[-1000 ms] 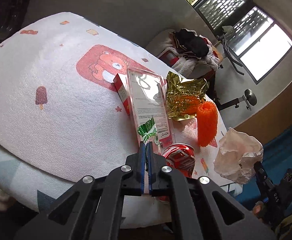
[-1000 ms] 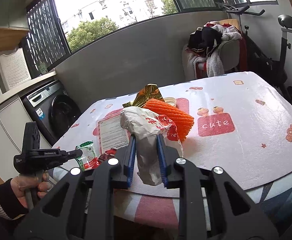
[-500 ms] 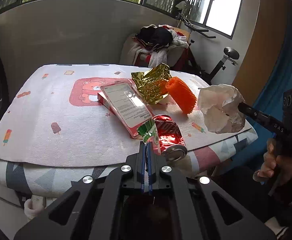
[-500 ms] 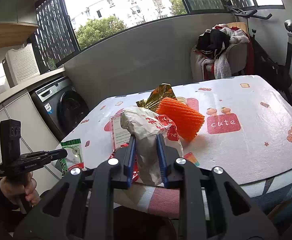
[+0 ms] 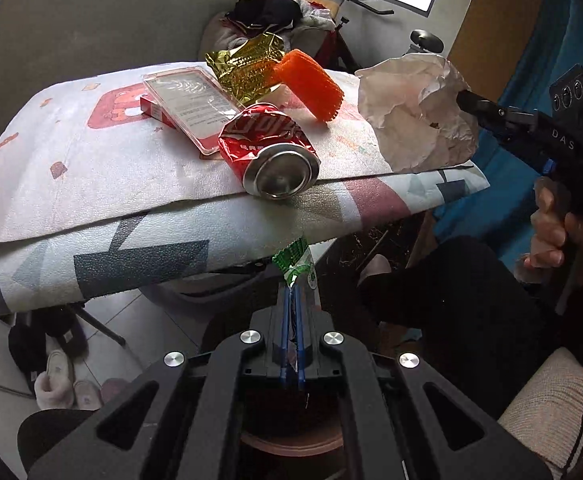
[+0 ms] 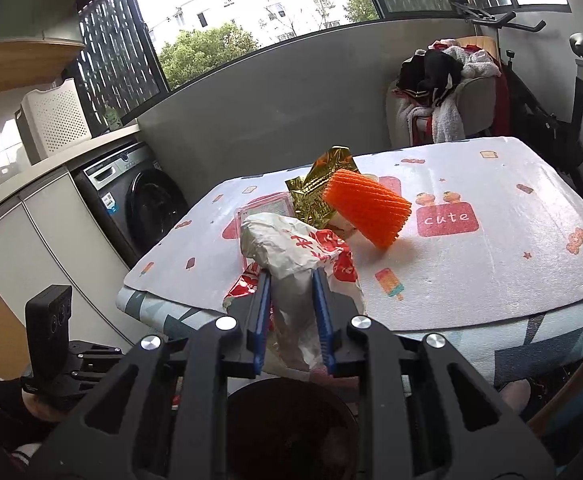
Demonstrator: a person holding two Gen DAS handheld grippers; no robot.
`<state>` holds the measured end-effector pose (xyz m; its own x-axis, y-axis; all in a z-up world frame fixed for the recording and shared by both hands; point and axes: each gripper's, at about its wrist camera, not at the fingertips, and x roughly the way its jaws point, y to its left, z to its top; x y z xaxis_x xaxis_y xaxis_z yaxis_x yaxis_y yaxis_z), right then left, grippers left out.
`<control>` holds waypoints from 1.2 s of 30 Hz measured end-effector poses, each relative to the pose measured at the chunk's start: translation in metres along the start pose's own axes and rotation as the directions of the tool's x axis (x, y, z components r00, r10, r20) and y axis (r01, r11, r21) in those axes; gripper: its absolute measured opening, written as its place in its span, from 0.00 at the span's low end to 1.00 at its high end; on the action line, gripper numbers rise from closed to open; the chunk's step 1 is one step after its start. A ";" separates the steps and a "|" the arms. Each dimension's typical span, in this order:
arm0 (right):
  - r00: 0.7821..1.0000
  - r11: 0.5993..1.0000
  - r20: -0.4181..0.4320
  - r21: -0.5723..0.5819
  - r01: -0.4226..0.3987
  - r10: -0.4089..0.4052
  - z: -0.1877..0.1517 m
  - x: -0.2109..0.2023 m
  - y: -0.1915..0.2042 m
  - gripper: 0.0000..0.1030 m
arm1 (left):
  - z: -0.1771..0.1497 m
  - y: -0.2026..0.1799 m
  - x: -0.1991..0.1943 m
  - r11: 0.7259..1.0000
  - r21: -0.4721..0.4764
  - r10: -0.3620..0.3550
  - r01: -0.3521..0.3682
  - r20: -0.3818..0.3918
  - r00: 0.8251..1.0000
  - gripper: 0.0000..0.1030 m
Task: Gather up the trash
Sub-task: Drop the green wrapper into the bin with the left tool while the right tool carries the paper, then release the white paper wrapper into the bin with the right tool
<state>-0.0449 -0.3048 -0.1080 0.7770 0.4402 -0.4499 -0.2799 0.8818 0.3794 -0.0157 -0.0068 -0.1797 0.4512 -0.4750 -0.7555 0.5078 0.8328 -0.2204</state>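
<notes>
While each hand-held gripper clamps trash, green wrapper [image 5: 297, 264] left [image 5: 291, 304], crumpled paper [image 6: 291, 256] right [image 6: 291, 300]

Left wrist view: below and off table [image 5: 251, 216] edge, looking up across it, close. Right wrist view: above same edge, from the other side, facing window [image 6: 251, 0]. Shared: table, orange foam net [image 5: 311, 84] [image 6: 365, 208], gold wrapper [image 5: 247, 64] [image 6: 321, 188].

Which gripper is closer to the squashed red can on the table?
Right. The right gripper holds its crumpled paper bag level with the table beside the can. The left gripper, pinching a green wrapper, sits lower, below the table edge.
</notes>
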 end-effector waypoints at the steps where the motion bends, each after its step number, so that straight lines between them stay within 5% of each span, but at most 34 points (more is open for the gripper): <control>1: 1.000 1.000 -0.004 0.003 -0.004 0.004 -0.002 -0.001 0.000 0.23 | -0.001 0.000 0.001 1.000 0.001 -0.006 0.006 -0.005 1.000 0.09; 2: 1.000 1.000 -0.010 0.006 -0.009 0.009 -0.003 -0.003 0.000 0.23 | 0.000 -0.001 0.001 1.000 0.001 -0.014 0.014 -0.006 1.000 0.13; 4: 0.999 1.000 -0.024 0.014 -0.021 0.021 -0.007 -0.004 0.000 0.23 | 0.000 -0.001 -0.002 1.000 0.001 -0.022 0.022 0.013 1.000 0.39; 13: 0.969 0.984 -0.183 0.099 -0.151 0.167 -0.042 0.011 0.009 0.24 | 0.002 0.005 -0.035 0.997 -0.032 0.074 -0.070 0.172 0.982 0.74; 24: 0.880 0.975 -0.420 0.095 -0.202 0.223 -0.074 0.058 0.034 0.24 | 0.001 0.026 -0.060 0.974 -0.134 0.215 -0.182 0.294 0.931 0.88; 33: 0.832 0.980 -0.525 0.016 -0.198 0.177 -0.102 0.115 0.046 0.24 | -0.005 0.040 -0.048 0.953 -0.194 0.276 -0.234 0.228 0.934 0.89; 36: 0.801 0.981 -0.575 0.008 -0.195 0.164 -0.115 0.127 0.048 0.24 | -0.006 0.042 -0.045 0.951 -0.200 0.278 -0.237 0.210 0.937 0.89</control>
<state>-0.0241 -0.1868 -0.2395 0.2525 0.5950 -0.7630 -0.4215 0.7775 0.4667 -0.0190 0.0516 -0.1591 0.7185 -0.2734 -0.6396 0.2293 0.9612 -0.1533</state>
